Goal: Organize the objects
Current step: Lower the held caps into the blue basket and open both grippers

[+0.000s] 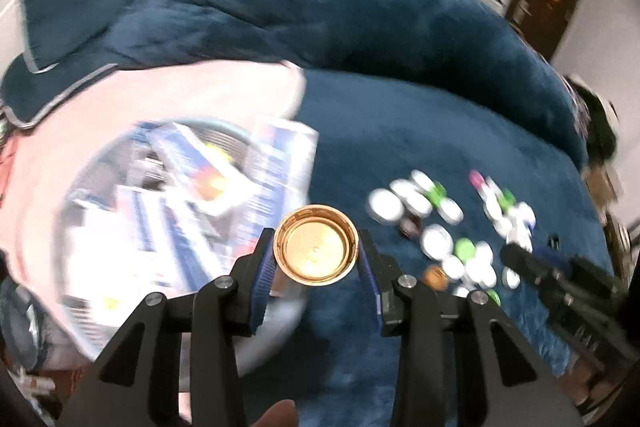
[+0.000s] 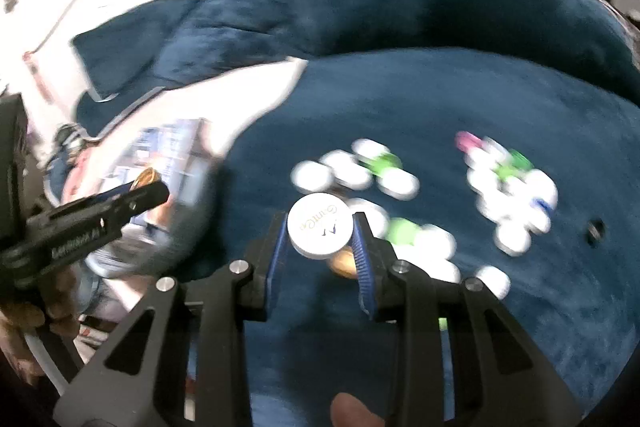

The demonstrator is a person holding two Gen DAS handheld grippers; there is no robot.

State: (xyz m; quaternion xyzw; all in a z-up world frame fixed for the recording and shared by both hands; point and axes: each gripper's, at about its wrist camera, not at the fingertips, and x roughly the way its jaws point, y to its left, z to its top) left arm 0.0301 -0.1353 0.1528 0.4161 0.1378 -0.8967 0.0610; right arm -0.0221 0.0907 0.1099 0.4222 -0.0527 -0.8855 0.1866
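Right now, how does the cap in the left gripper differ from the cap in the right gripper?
The gold cap is metallic and shows its hollow underside; the white cap is matte plastic and shows its printed top. The gold cap hangs beside the pink basin, the white cap above the loose caps. Both are round and clamped edgewise between blue pads.

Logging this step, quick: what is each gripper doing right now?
Left gripper: shut on a gold cap, open side facing the camera.
Right gripper: shut on a white cap.
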